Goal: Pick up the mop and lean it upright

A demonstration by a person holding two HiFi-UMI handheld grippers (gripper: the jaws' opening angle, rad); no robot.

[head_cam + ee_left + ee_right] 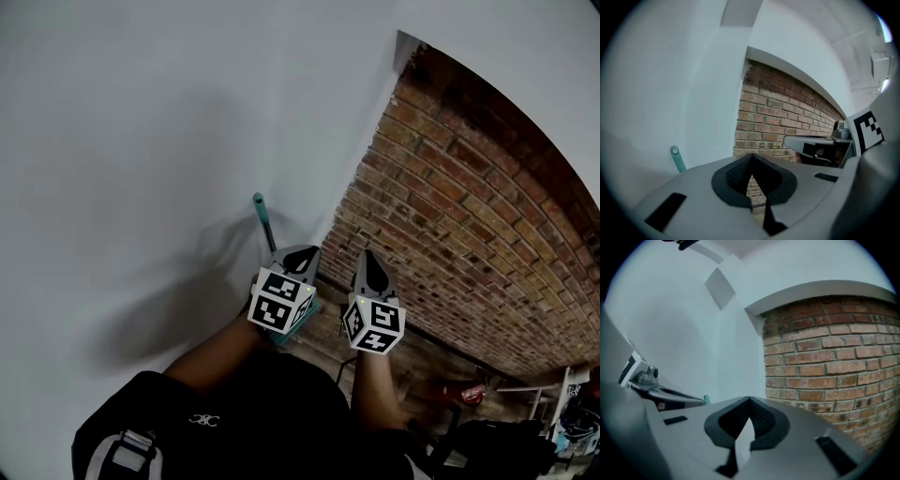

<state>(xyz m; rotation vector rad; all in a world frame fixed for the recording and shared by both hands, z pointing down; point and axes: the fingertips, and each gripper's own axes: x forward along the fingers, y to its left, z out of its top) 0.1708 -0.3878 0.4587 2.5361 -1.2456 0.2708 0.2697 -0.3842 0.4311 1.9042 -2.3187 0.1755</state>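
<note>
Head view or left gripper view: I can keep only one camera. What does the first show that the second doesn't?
Head view only: the person's left forearm and a red object at the lower right. Left gripper view only: the left gripper up close, jaws shut and empty. Both: the teal mop handle against the white wall, the red brick wall and the right gripper.

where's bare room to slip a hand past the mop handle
Free: bare white wall left of the teal mop handle. Tight: the corner gap between handle and brick wall, where the left gripper and right gripper sit. Lower right floor is cluttered.
</note>
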